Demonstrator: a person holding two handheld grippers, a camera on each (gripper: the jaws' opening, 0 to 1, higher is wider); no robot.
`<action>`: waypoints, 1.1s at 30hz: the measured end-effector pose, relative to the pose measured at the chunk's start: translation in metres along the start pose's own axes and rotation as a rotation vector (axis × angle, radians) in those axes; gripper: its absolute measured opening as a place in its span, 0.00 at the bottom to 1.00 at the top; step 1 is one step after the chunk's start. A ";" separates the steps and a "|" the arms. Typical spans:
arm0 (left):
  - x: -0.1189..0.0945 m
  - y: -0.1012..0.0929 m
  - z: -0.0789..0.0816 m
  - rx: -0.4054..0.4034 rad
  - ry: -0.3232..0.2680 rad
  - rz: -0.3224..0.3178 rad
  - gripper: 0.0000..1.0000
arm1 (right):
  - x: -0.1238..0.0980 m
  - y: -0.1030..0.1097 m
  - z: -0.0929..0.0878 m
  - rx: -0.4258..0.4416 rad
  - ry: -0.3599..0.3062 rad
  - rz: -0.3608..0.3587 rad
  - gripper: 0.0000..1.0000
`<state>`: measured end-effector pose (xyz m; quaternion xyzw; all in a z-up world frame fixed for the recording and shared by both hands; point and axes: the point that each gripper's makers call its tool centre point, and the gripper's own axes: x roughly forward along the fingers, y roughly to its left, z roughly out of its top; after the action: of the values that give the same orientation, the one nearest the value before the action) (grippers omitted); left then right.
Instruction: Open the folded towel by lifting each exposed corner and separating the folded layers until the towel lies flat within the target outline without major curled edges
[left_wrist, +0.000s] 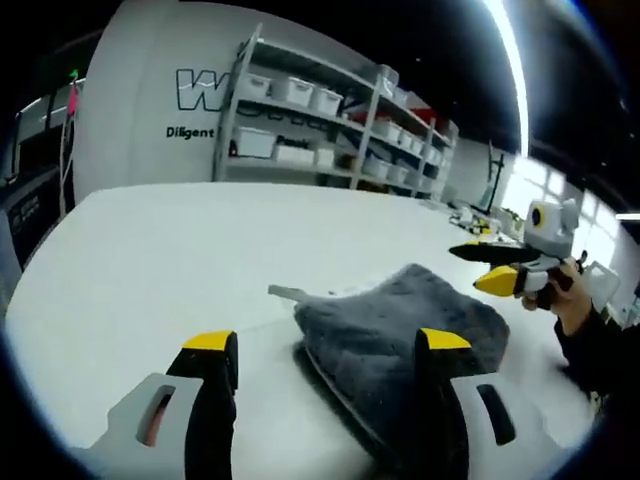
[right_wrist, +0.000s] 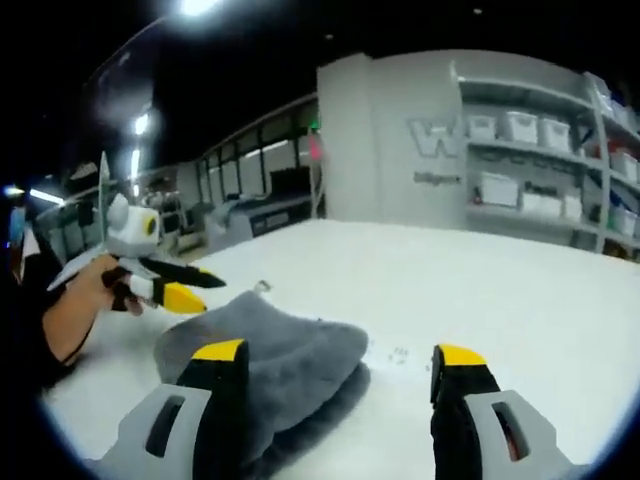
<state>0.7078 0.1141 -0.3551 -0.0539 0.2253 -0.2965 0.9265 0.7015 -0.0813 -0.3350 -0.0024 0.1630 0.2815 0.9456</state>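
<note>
Both pairs of yellow-tipped fingers stand wide apart and grip nothing: the left gripper (left_wrist: 328, 345) hovers low over the white table (left_wrist: 140, 270), its right-hand finger (left_wrist: 443, 345) in front of the rumpled grey towel (left_wrist: 400, 325) and its left-hand finger over bare tabletop. Seen from the right gripper (right_wrist: 340, 355), the towel (right_wrist: 265, 365) lies heaped behind the left-hand finger (right_wrist: 220, 352), while the other finger stands over bare table. Each gripper shows beyond the towel in the other's view, held by a hand (left_wrist: 572, 300), with storage shelves (left_wrist: 330, 120) behind.
</note>
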 end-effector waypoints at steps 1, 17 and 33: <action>0.000 -0.001 0.001 0.001 -0.003 -0.002 0.70 | 0.002 0.000 -0.002 0.001 0.001 -0.001 0.71; 0.004 -0.010 -0.021 -0.006 0.029 -0.005 0.66 | 0.008 -0.001 -0.017 -0.035 0.054 -0.028 0.55; 0.011 -0.028 -0.033 -0.190 0.021 -0.101 0.41 | 0.025 0.009 -0.032 0.152 0.083 0.062 0.36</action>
<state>0.6859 0.0860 -0.3818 -0.1497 0.2593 -0.3207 0.8986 0.7067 -0.0637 -0.3726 0.0627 0.2227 0.2973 0.9263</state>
